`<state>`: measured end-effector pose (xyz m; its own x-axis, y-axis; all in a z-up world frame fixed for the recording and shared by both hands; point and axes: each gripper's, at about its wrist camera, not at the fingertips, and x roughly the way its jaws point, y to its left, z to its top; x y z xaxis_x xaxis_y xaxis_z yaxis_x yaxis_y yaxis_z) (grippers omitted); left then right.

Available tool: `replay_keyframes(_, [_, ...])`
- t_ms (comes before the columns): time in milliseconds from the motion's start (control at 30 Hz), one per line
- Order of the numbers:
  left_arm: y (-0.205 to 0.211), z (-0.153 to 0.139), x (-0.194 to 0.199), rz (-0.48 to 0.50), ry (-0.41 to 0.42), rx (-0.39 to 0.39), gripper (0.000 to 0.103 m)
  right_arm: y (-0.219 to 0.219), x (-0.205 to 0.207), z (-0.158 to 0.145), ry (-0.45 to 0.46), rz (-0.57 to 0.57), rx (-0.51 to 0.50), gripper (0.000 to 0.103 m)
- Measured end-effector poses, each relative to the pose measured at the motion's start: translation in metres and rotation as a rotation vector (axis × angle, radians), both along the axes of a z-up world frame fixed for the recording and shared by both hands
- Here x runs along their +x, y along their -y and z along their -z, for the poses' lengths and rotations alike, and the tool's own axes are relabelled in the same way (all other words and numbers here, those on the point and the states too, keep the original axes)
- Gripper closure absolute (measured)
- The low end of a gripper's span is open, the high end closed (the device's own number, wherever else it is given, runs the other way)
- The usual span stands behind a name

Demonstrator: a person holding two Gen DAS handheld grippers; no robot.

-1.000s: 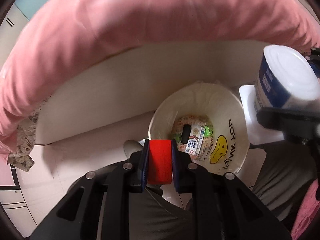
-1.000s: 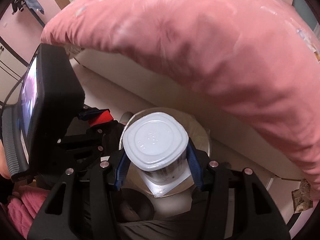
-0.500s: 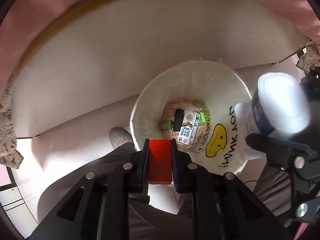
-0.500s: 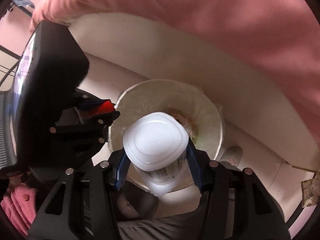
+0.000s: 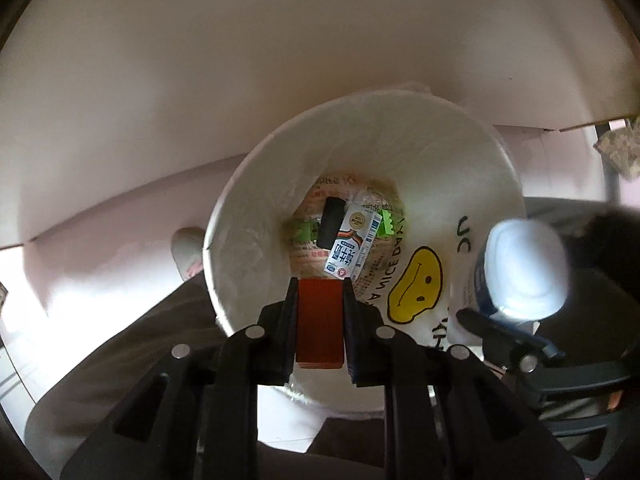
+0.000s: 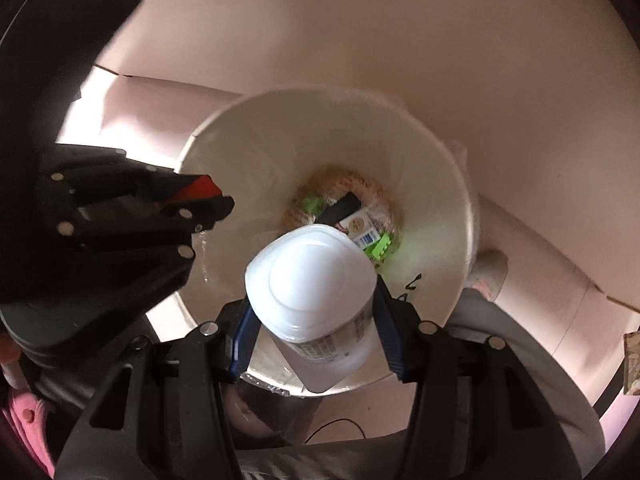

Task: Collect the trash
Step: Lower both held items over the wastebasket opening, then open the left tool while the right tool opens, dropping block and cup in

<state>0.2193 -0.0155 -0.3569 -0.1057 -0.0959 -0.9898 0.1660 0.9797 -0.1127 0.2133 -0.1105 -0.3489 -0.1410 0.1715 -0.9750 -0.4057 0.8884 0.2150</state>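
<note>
A white trash bin [image 5: 256, 240] [image 6: 436, 184], lined with a bag that bears a yellow smiley face [image 5: 416, 288], stands on the floor below both grippers. At its bottom lie a milk carton [image 5: 352, 246], a black piece and green scraps. My left gripper [image 5: 320, 292] points down over the bin's near rim, shut on a red block [image 5: 320, 324]. My right gripper [image 6: 312, 304] hangs over the bin's mouth, shut on a white bottle [image 6: 316, 268] with a blue label. That bottle [image 5: 520, 268] also shows at the right of the left wrist view.
A pale bed base [image 5: 280, 80] rises just behind the bin. A person's grey trouser legs [image 5: 132, 356] and a shoe [image 5: 188, 252] flank the bin. A pink cloth [image 6: 28, 424] shows at the lower left of the right wrist view.
Both grippers have come down toward the bin, which now looms larger. The pink duvet has slid out of view at the top. Both grips are unchanged.
</note>
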Motion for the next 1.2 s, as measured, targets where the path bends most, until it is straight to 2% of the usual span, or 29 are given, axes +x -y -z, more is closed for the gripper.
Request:
replay_keyframes(200, [-0.001, 0.022, 0.008, -0.056, -0.05, -0.048, 0.081, 0.007, 0.013, 0.029, -0.056, 0.061, -0.004, 0.05])
replay_keyframes(500, [0.003, 0.049, 0.014, -0.082, -0.116, -0.071, 0.081, -0.001, 0.019, 0.056, -0.095, 0.055, -0.041, 0.048])
replay_keyframes(533, [0.003, 0.05, 0.014, -0.086, -0.119, -0.073, 0.079, -0.001, 0.019, 0.057, -0.098, 0.052, -0.047, 0.048])
replay_keyframes(633, [0.002, 0.049, 0.014, -0.092, -0.118, -0.069, 0.064, 0.0, 0.021, 0.062, -0.095, 0.049, -0.07, 0.04])
replay_keyframes(933, [-0.001, 0.043, 0.011, -0.094, -0.112, -0.064, 0.063, 0.005, 0.021, 0.058, -0.091, 0.06, -0.065, 0.04])
replay_keyframes(1067, [-0.003, 0.029, 0.004, -0.091, -0.083, -0.061, 0.063, 0.008, 0.015, 0.044, -0.072, 0.037, -0.067, 0.04])
replay_keyframes(1200, [-0.003, 0.006, -0.006, -0.041, -0.021, -0.04, 0.063, 0.007, 0.005, 0.024, -0.042, 0.021, -0.061, 0.04])
